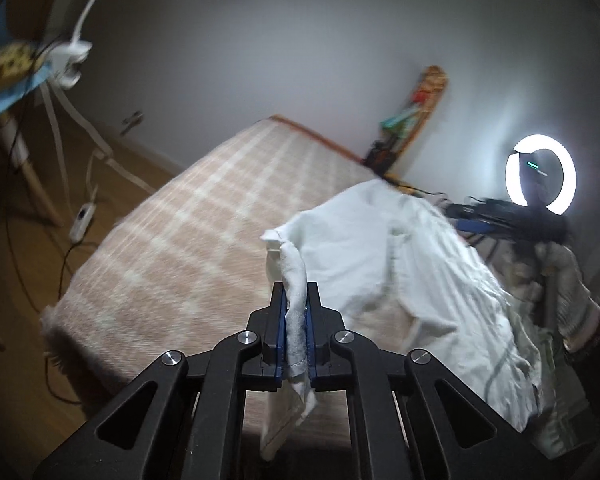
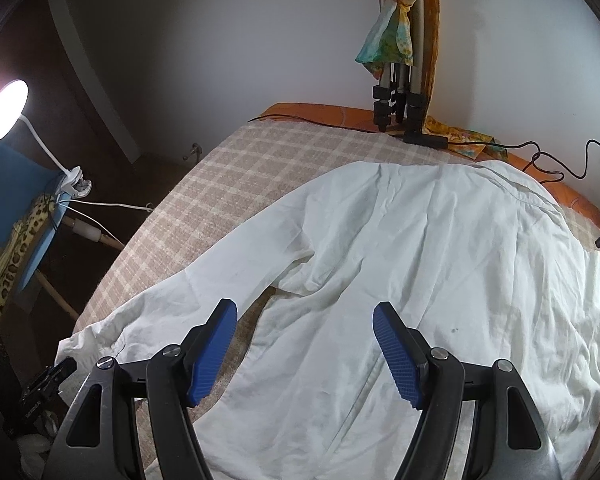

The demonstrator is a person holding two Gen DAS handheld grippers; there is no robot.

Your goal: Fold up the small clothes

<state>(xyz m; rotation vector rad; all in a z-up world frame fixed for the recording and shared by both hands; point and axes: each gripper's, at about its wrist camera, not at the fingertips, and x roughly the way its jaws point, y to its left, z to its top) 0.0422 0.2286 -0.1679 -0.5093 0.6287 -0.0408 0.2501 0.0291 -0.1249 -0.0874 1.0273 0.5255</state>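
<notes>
Shirt point(image 2: 440, 264), white and long-sleeved, lies spread on the checked beige blanket point(image 2: 228, 168) that covers the bed. Seen from the right wrist, its collar end points away toward the wall and the tripod point(image 2: 400, 92). Its hem comes near, under the camera, so the long axis runs from the near edge of the bed to the far one. One sleeve point(image 2: 204, 292) stretches off to the left and downward, slanting across the blanket, with its cuff at the bed's left edge.

The left gripper point(image 1: 297, 328) is clamped narrow on a bunched strip of the white cloth, which hangs out below the blue pads and rises above them. The rest of the shirt trails off to the right of it, lifted and rumpled.

The right gripper point(image 2: 304, 352) stands wide above the lower body of the shirt, its blue pads point(image 2: 214, 352) apart with nothing pinched between them.

A clip lamp point(image 2: 6, 110) shines at the left, beside the bed. A ring light point(image 1: 540, 176) glows at the right in the left wrist view. A black cable point(image 2: 540, 160) loops over the orange bedding by the wall.
</notes>
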